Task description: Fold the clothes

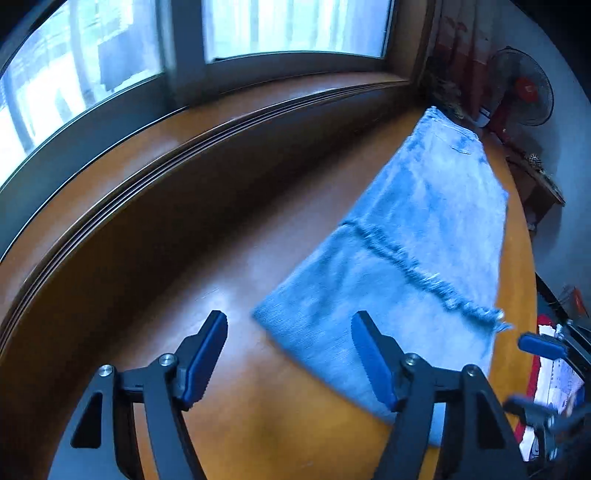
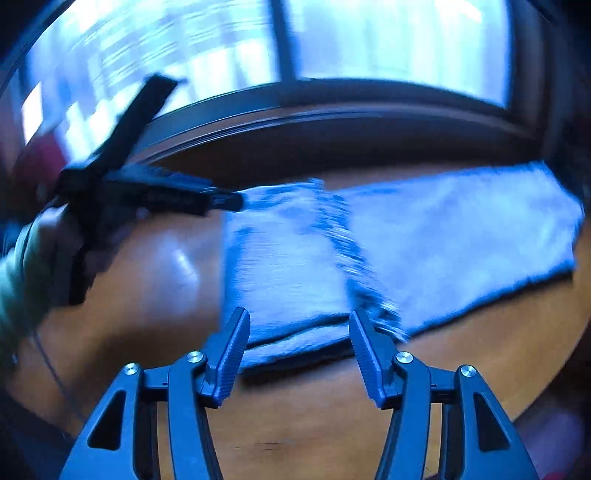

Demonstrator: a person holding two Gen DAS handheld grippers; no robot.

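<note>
1. Lying flat on the wooden table (image 1: pixel 229 266) is a piece of light blue denim (image 1: pixel 417 236), folded over on itself, with a frayed hem (image 1: pixel 413 266) running across its middle as a ragged line
2. Landmark for all places below: the denim
3. Left gripper (image 1: pixel 288 354): jaws spread wide, nothing between them. One blue pad (image 1: pixel 207 354) sits over bare table just beside the denim's near corner; the other pad (image 1: pixel 373 362) sits over the denim's near end. Contact with the cloth cannot be told
4. Right gripper (image 2: pixel 299 354): jaws also wide apart and empty. Both pads (image 2: pixel 231 354) are at the denim's near edge, close to where the frayed hem meets that edge. Right wrist view is motion-blurred, so whether they touch the cloth cannot be told
5. In the right wrist view the left gripper (image 2: pixel 221 199) shows as a dark blurred shape at the denim's left far corner, with a hand (image 2: pixel 55 236) and a greenish sleeve (image 2: pixel 14 288) behind it, well to the left of the denim
6. In the left wrist view a blue pad of the right gripper (image 1: pixel 541 345) shows just beyond the denim's right near corner, off the table edge
7. Beyond the denim's long far side: a wooden sill (image 1: pixel 184 122) and a window (image 1: pixel 295 26)
8. Past the denim's far end: a standing fan (image 1: pixel 524 88), near the wall
</note>
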